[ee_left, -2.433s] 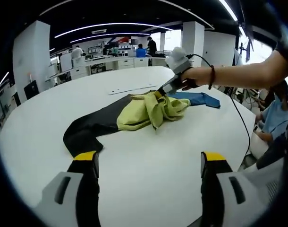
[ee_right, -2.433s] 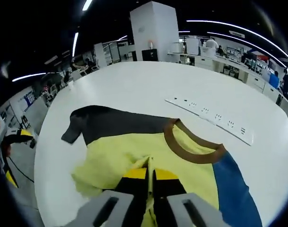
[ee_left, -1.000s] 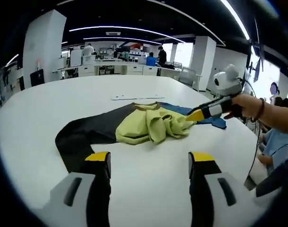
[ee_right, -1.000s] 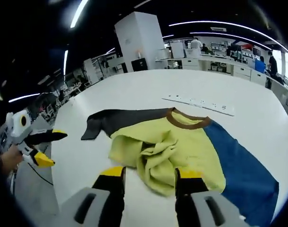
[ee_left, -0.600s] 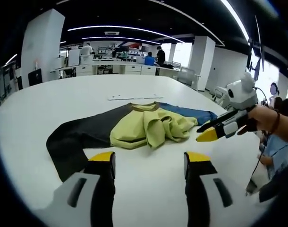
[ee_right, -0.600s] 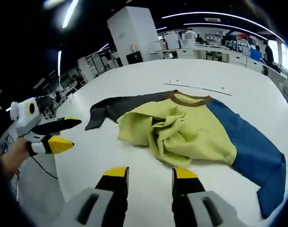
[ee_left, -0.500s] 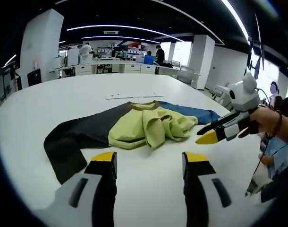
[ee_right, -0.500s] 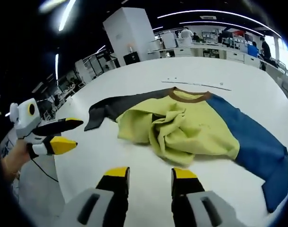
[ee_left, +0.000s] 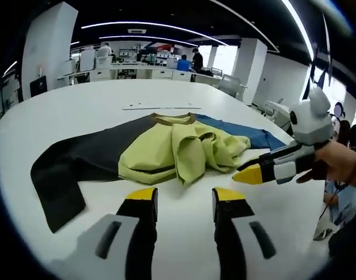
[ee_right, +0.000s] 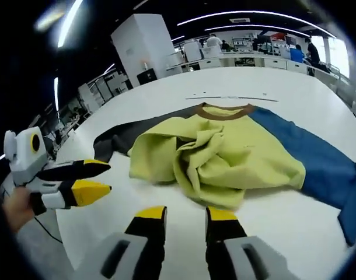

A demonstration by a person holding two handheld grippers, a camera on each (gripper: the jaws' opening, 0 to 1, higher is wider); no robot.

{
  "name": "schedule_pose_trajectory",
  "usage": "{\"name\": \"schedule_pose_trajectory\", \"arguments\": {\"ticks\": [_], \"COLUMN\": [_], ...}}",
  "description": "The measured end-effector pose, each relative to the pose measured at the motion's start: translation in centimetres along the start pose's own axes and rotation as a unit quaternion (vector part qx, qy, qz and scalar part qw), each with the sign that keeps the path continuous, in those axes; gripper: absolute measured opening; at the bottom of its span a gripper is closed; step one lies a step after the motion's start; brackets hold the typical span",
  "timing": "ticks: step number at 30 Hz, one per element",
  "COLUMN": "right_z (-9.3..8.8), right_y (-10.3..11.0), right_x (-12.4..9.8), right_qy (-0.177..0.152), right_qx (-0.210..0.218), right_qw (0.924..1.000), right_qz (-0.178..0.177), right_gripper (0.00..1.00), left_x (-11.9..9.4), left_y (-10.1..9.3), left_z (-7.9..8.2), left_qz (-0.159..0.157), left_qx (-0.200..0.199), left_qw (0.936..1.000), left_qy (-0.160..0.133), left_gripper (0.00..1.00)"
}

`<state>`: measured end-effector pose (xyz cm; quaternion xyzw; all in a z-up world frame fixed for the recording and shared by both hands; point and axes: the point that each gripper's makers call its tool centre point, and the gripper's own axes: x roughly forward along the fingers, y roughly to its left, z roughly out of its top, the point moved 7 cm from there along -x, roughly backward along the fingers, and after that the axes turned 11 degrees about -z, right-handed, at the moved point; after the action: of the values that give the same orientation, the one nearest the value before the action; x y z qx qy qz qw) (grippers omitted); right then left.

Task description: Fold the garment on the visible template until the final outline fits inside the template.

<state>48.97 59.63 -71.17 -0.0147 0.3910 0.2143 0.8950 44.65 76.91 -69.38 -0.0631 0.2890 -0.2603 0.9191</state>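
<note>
The garment lies crumpled on the white table [ee_left: 184, 245]. Its yellow body [ee_left: 184, 149] [ee_right: 224, 154] is bunched in folds, with a brown collar [ee_left: 172, 119] [ee_right: 224, 111] at the far side. A black sleeve [ee_left: 73, 163] [ee_right: 117, 143] stretches one way and a blue sleeve [ee_left: 242, 134] [ee_right: 318, 157] the other. My left gripper [ee_left: 184, 198] [ee_right: 105, 178] hovers open just short of the yellow hem, holding nothing. My right gripper [ee_right: 185, 216] [ee_left: 248, 169] is open too, near the same hem, and touches no cloth.
A flat white strip [ee_left: 160, 107] [ee_right: 230, 97] lies on the table beyond the collar. A hand [ee_left: 335, 166] holds the right gripper, and another hand [ee_right: 14, 210] holds the left. Desks, pillars and people stand far behind the table.
The right gripper has let go of the yellow cloth and drawn back to the near side. Both views have come closer to the garment. Both pairs of jaws have narrowed but remain open.
</note>
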Motion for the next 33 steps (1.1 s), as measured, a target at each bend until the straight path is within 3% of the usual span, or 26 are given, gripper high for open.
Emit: {"name": "schedule_pose_trajectory", "arguments": {"ticks": [6, 9, 13, 18, 21, 23, 26, 33], "right_z": [0.3, 0.5, 0.2, 0.6, 0.4, 0.5, 0.4, 0.4], "right_y": [0.3, 0.4, 0.7, 0.5, 0.4, 0.5, 0.7, 0.4], "right_x": [0.9, 1.3, 1.7, 1.7, 2.3, 2.5, 2.7, 2.1], "right_qy": [-0.007, -0.01, 0.006, -0.009, 0.007, -0.003, -0.01, -0.011], "right_qx": [0.021, 0.011, 0.012, 0.022, 0.017, 0.009, -0.015, -0.022], "right_qw": [0.9996, 0.9994, 0.9993, 0.9981, 0.9977, 0.9974, 0.9964, 0.9973], "right_qz": [-0.016, -0.031, -0.034, -0.056, -0.066, -0.072, -0.083, -0.069], "right_gripper": [0.16, 0.14, 0.13, 0.06, 0.05, 0.02, 0.0, 0.0], "left_x": [1.4, 2.0, 2.6, 3.0, 3.2, 3.3, 3.5, 2.4], "left_y": [0.3, 0.5, 0.7, 0.6, 0.7, 0.7, 0.7, 0.4], "left_z": [-0.1, 0.2, 0.3, 0.3, 0.1, -0.1, -0.2, 0.3], "left_qz": [-0.003, 0.0, 0.001, 0.005, 0.003, 0.009, 0.013, 0.014], "left_qx": [-0.011, -0.019, -0.045, -0.052, -0.06, -0.069, -0.061, -0.037], "left_qw": [0.9999, 0.9998, 0.9989, 0.9985, 0.9981, 0.9976, 0.9981, 0.9992], "left_qy": [-0.001, -0.008, -0.016, -0.017, -0.01, -0.005, -0.005, -0.008], "left_gripper": [0.28, 0.25, 0.13, 0.12, 0.06, 0.02, 0.01, 0.0]}}
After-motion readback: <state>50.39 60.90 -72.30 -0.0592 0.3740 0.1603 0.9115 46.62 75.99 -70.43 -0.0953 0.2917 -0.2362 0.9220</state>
